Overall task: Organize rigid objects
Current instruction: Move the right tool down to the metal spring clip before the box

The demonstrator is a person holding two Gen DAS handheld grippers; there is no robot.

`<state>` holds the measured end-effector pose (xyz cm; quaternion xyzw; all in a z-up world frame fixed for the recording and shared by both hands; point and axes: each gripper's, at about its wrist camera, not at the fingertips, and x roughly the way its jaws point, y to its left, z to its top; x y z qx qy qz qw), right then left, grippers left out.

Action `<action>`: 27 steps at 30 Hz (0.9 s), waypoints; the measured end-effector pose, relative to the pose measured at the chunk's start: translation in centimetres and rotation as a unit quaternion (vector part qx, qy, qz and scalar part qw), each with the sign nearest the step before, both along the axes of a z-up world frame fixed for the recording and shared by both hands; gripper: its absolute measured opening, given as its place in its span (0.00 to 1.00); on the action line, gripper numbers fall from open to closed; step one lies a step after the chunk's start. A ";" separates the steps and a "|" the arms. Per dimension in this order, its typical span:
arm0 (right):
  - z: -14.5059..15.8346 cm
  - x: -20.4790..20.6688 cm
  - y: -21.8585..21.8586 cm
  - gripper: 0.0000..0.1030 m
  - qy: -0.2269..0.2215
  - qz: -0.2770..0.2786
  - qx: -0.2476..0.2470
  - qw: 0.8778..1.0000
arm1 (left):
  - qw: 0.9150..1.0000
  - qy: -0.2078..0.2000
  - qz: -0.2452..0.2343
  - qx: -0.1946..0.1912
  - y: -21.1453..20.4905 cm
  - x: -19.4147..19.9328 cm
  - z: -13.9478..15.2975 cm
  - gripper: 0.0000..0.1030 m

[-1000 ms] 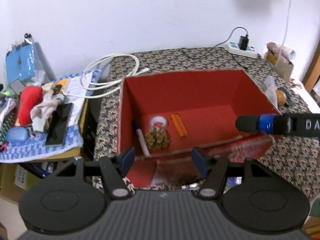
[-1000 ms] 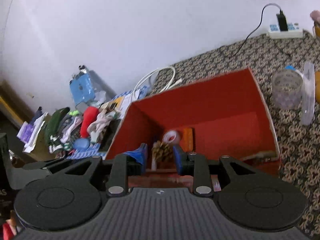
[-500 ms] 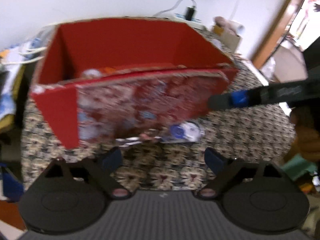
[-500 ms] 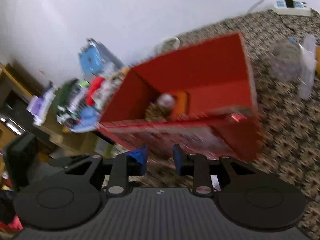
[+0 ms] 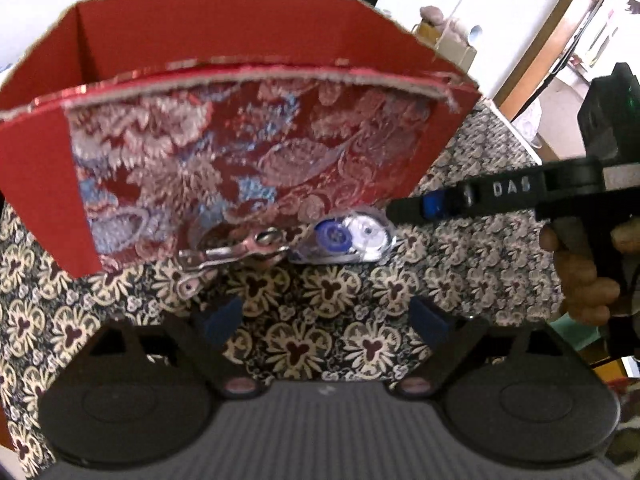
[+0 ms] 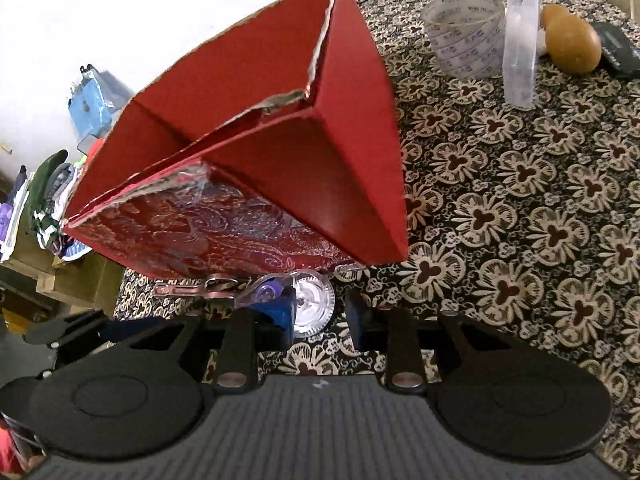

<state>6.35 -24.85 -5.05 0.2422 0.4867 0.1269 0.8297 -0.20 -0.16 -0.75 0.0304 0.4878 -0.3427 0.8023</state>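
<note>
A red cardboard box [image 5: 240, 152] with a brocade front stands on the patterned tablecloth. At the foot of that front lie a metal clip [image 5: 236, 250] and, to its right, a clear tape dispenser [image 5: 348, 236] with a blue wheel. My left gripper [image 5: 324, 320] hangs wide open just short of them, holding nothing. My right gripper [image 5: 394, 212] comes in from the right, its tips at the dispenser's right end. In the right wrist view its fingers [image 6: 320, 314] keep a narrow gap around the dispenser's [image 6: 316, 304] clear wheel without pressing it; the clip [image 6: 200, 286] lies left, the box [image 6: 344, 160] behind.
Right of the box stand a clear tape roll [image 6: 464, 40], an upright clear plastic case [image 6: 520, 48], a brown egg-shaped thing [image 6: 572, 44] and a black device [image 6: 618, 48]. A cluttered low shelf [image 6: 52, 200] sits left. A hand [image 5: 584, 280] holds the right gripper's handle.
Both grippers came down from above the box's open top to its front wall near the tablecloth. The left jaws widened. The right gripper's tips arrived at the tape dispenser.
</note>
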 end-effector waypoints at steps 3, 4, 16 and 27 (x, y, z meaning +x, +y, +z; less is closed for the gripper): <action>-0.3 0.5 0.5 0.10 -0.003 0.000 0.001 1.000 | 1.000 0.013 0.006 0.008 0.3 -0.1 -0.9 0.87; -0.5 0.7 0.6 0.10 -0.002 0.000 0.003 1.000 | 1.000 0.017 0.008 0.009 0.4 -0.1 -1.0 0.87; -0.9 1.1 2.2 0.09 0.049 0.049 0.066 0.995 | 1.000 0.028 0.004 -0.006 1.2 -0.8 -1.1 0.87; 0.8 1.0 4.6 0.12 0.030 0.100 0.053 0.993 | 0.999 0.035 0.002 -0.018 2.1 -0.2 -1.6 0.87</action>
